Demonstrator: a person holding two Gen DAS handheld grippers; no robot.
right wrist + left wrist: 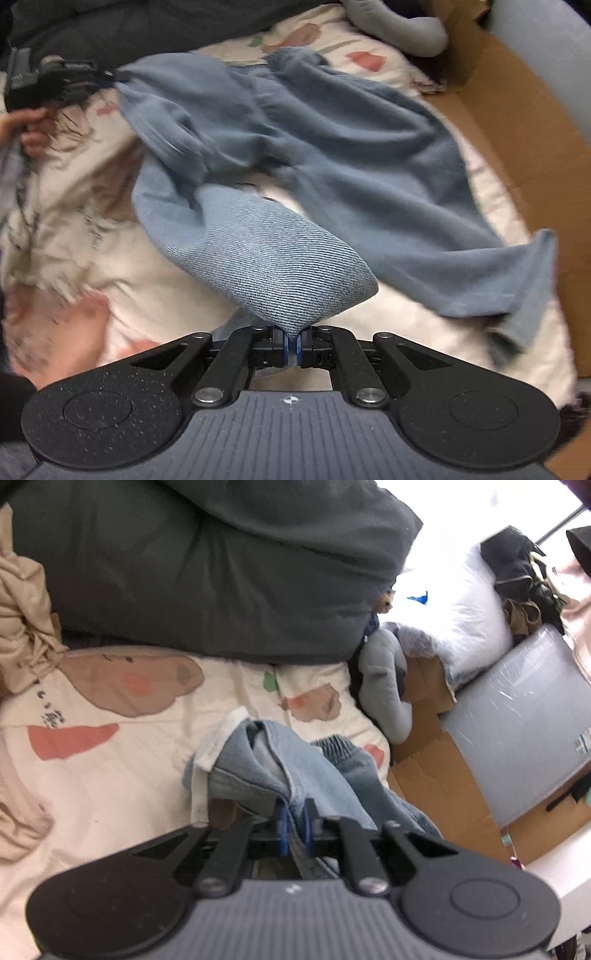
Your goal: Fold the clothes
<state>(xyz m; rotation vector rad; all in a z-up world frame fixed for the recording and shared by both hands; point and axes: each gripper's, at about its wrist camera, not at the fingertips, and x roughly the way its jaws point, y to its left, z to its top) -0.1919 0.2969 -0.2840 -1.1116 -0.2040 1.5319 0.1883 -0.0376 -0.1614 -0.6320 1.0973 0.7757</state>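
Note:
A pair of light blue jeans [351, 147] lies spread and partly lifted over the cream bear-print bedsheet [155, 280]. My right gripper [294, 341] is shut on a fold of the denim, which bulges up just past its blue pads. In the left wrist view my left gripper [295, 812] pinches the jeans [258, 771] near the waistband, where a white pocket lining [218, 738] shows. The left gripper [107, 75] also appears at the top left of the right wrist view, gripping the far end of the jeans, with a hand [29, 129] behind it.
A dark grey duvet [203, 565] is piled at the back of the bed, with a beige garment [22, 620] to its left. A grey plush toy [384, 686], cardboard [443, 775] and a grey wrapped package [528, 731] line the right side. A bare foot [81, 332] rests on the sheet.

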